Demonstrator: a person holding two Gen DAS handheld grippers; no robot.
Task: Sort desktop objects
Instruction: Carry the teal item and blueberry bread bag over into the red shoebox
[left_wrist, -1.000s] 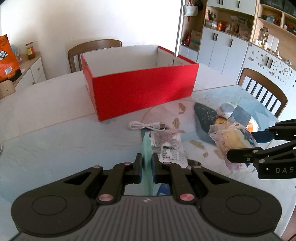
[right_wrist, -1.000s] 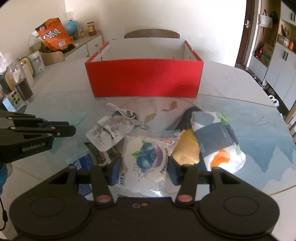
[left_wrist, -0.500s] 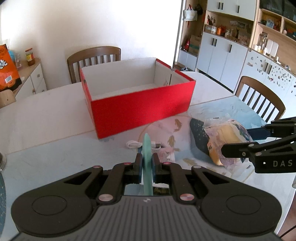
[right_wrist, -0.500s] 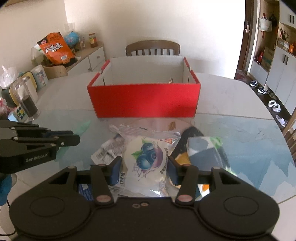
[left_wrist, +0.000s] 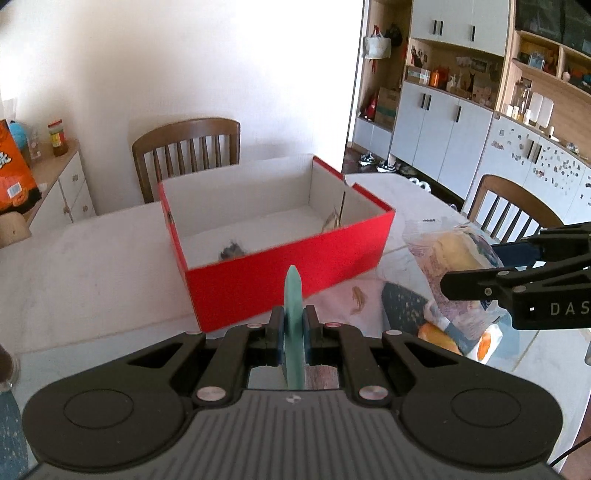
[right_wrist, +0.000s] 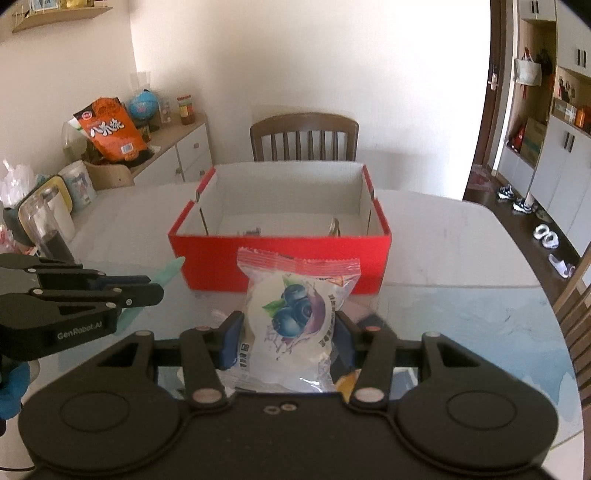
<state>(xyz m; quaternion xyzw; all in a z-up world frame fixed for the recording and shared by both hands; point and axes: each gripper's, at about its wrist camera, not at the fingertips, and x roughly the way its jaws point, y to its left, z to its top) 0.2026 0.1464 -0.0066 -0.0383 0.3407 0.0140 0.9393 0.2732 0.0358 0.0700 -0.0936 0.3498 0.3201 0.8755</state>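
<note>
A red open box (left_wrist: 288, 273) with a white inside stands mid-table, also in the right wrist view (right_wrist: 280, 254). A few small items lie on its floor. My left gripper (left_wrist: 294, 321) is shut on a thin flat teal object (left_wrist: 294, 325), held edge-on above the table in front of the box; it also shows in the right wrist view (right_wrist: 147, 291). My right gripper (right_wrist: 286, 328) is shut on a blueberry snack packet (right_wrist: 295, 314), lifted in front of the box; it also shows in the left wrist view (left_wrist: 454, 258).
More packets (left_wrist: 439, 332) lie on the table under the right gripper. Wooden chairs (left_wrist: 188, 155) stand behind the box and at right (left_wrist: 513, 210). A sideboard with an orange snack bag (right_wrist: 109, 131) is at left. A glass jar (right_wrist: 48, 225) stands at the table's left edge.
Both grippers have risen from the table with their objects and moved toward the box. The box's inside has come into view.
</note>
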